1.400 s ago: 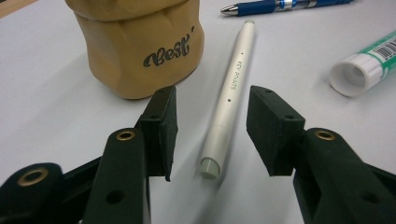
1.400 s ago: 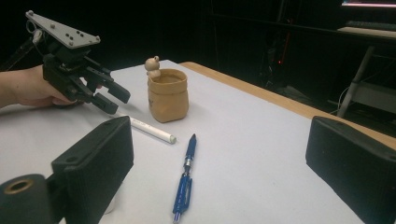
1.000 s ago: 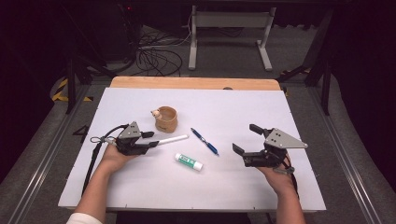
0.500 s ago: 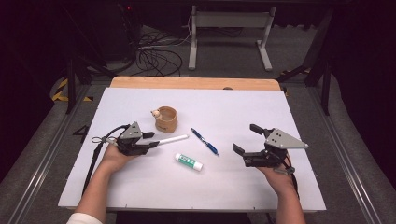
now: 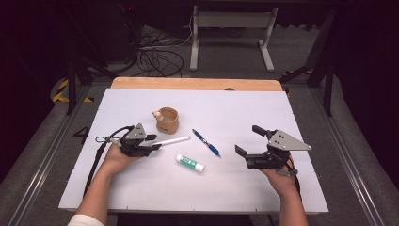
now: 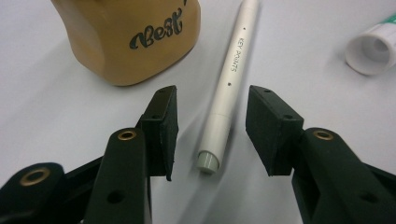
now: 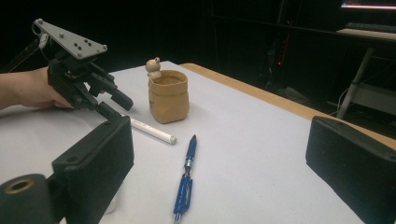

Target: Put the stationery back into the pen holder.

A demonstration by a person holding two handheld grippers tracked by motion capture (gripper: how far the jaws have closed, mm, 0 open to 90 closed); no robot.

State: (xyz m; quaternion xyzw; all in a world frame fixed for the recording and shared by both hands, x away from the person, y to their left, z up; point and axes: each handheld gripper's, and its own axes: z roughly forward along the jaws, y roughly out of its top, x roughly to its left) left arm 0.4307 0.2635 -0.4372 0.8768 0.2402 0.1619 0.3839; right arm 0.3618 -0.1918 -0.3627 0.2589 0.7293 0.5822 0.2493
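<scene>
Left gripper (image 6: pixel 210 130) straddling white pen (image 6: pixel 229 88), pads clear of it.
Jaws part-open, pen's grey end between them; right gripper (image 5: pixel 249 141) wide open, holding nothing.

In the left gripper view, the brown cup (image 6: pixel 130 37) is cut by the top edge, so its rim is not visible. The far end of the white pen (image 6: pixel 229 88), beside the cup, also leaves the picture at the top. To the right of the cup, the glue stick (image 6: pixel 373 49) is cut by the right edge. In the right gripper view, the blue pen (image 7: pixel 186 184), in front of the cup (image 7: pixel 169 95), has its near tip cut by the bottom edge. The print on the cup is too small to read there.
</scene>
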